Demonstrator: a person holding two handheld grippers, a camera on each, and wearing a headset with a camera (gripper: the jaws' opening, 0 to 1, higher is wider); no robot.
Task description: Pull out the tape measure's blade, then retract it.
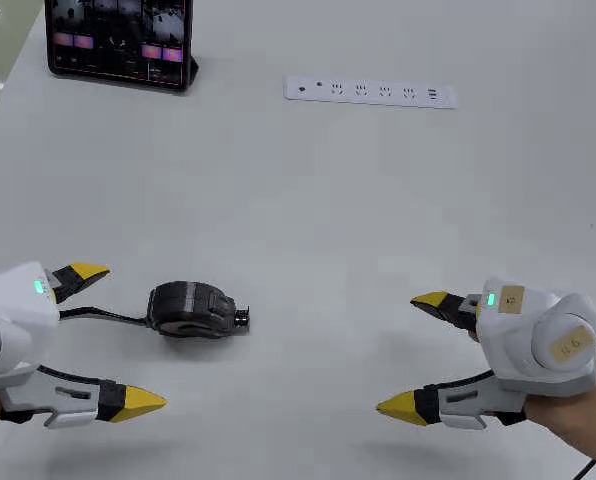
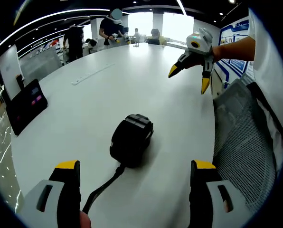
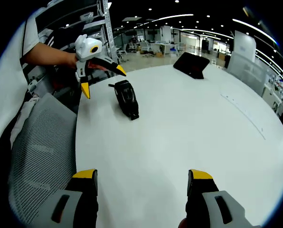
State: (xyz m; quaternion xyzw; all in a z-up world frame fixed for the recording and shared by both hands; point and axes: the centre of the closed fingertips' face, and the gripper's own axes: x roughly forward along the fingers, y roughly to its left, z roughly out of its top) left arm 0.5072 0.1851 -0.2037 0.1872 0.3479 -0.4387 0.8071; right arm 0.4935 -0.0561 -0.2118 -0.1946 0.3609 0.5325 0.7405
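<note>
Black tape measure [image 1: 190, 309] resting on the white table [image 1: 308, 200] between the two grippers, nearer the left gripper [image 1: 116, 336] than the right gripper [image 1: 412, 353], and touched by neither. Both grippers have their jaws spread wide with nothing between them. The step in hand appears to be the approach. It would probably go best if the left gripper closes squarely across the case, clear of the black strap [image 1: 98, 316] that trails toward it. The right gripper should then pinch the small blade hook [image 1: 242, 318], which faces it, and draw straight along the table so that the blade does not twist. The head view gives the layout from above, with the hook pointing at the right gripper and a tablet [image 1: 118, 40] and a power strip [image 1: 370, 92] at the far edge. The left gripper view looks along the strap at the rear of the case, centred between its own jaws. The right gripper view presents the hook end head-on, with the left gripper poised just behind the case.
</note>
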